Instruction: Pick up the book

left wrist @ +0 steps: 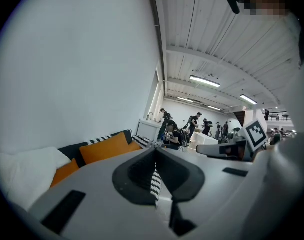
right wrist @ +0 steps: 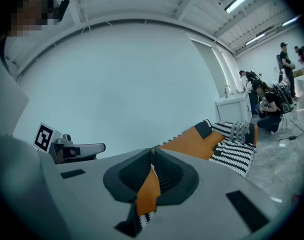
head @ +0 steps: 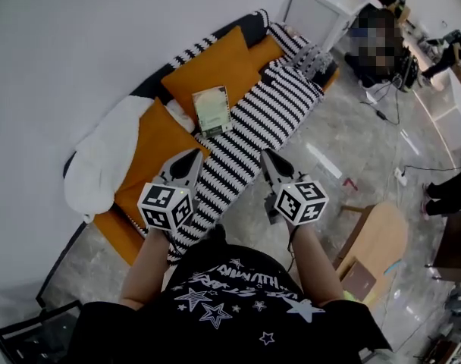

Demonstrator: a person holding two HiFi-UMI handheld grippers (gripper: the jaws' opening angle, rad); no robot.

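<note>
The book (head: 212, 110), pale green and cream, lies flat on the sofa between an orange cushion (head: 215, 65) and the black-and-white striped blanket (head: 253, 131). My left gripper (head: 194, 156) hovers short of the book, over the sofa's front edge; its jaws are shut and hold nothing. My right gripper (head: 265, 155) is level with it to the right, over the striped blanket, also shut and empty. In the left gripper view the left gripper's (left wrist: 155, 153) jaws meet at the tips. In the right gripper view the right gripper's (right wrist: 152, 151) jaws also meet. The book shows in neither gripper view.
A white throw (head: 109, 154) covers the sofa's left end. A white cabinet (head: 321, 10) stands past the sofa's far end, with a crouching person beside it. A round wooden table (head: 378, 237) is at my right. Cables lie on the grey floor (head: 382, 116).
</note>
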